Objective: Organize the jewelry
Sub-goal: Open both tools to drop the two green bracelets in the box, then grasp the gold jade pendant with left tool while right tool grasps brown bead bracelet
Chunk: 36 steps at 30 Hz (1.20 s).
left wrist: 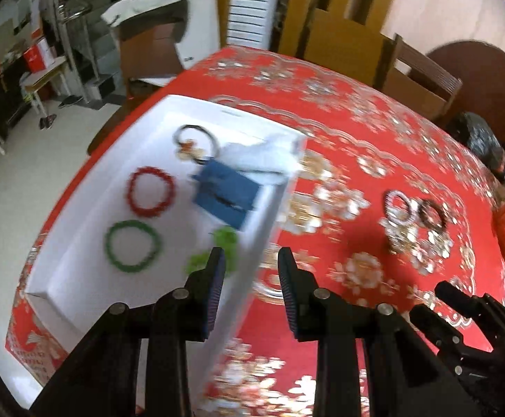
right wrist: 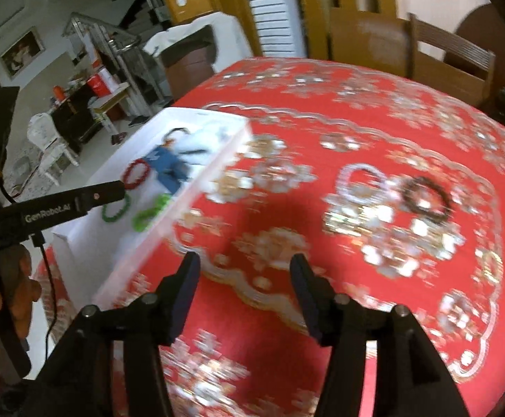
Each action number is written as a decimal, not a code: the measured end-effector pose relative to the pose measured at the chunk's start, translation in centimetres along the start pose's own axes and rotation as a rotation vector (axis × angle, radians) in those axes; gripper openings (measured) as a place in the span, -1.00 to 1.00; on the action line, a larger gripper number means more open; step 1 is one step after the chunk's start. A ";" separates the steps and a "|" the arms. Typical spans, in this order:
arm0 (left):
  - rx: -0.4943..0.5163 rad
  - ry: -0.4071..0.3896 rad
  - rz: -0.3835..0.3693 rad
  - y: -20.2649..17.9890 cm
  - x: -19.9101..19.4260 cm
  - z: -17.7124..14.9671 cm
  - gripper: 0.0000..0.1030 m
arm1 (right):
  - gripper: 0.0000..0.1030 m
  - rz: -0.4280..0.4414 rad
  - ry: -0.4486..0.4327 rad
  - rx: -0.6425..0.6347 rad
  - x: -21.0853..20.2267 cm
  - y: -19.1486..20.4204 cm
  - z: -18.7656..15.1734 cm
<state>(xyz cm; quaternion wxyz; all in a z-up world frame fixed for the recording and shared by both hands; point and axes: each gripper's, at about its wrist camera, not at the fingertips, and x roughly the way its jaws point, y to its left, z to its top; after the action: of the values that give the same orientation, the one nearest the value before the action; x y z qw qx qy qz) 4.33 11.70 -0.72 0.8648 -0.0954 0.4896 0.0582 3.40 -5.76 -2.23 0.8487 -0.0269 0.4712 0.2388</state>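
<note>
Hovering, both empty: left tool (left wrist: 250,264) and right tool (right wrist: 243,267) gape midway. Loose bracelets (right wrist: 396,191) lie on surface (right wrist: 287,215), well apart from box (left wrist: 79,243). Risk: blur suggests fast motion; clipping box wall, scattering sorted beads.
</note>
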 end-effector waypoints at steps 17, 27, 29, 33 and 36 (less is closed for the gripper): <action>0.162 0.056 -0.084 -11.6 1.8 -1.4 0.10 | 0.12 -0.167 -0.016 0.220 -4.9 -13.7 -4.6; 0.142 0.136 -0.185 -13.7 4.3 -1.2 0.10 | 0.12 -0.164 -0.008 0.264 -4.3 -16.0 -4.5; 0.117 0.152 -0.220 -13.9 4.8 -1.0 0.13 | 0.12 -0.159 -0.006 0.265 -4.0 -16.1 -4.2; 0.079 0.161 -0.274 -14.2 5.9 -0.3 0.21 | 0.12 -0.152 -0.003 0.261 -3.3 -16.4 -3.4; 0.087 0.167 -0.275 -14.8 6.8 0.2 0.23 | 0.12 -0.150 -0.001 0.272 -2.8 -16.9 -2.8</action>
<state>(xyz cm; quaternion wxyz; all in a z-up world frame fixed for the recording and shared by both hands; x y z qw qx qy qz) 10.83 -2.65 -4.88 0.8241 -0.1286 0.5443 -0.0900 7.25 -22.55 -4.55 0.8601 0.0534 0.4954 0.1089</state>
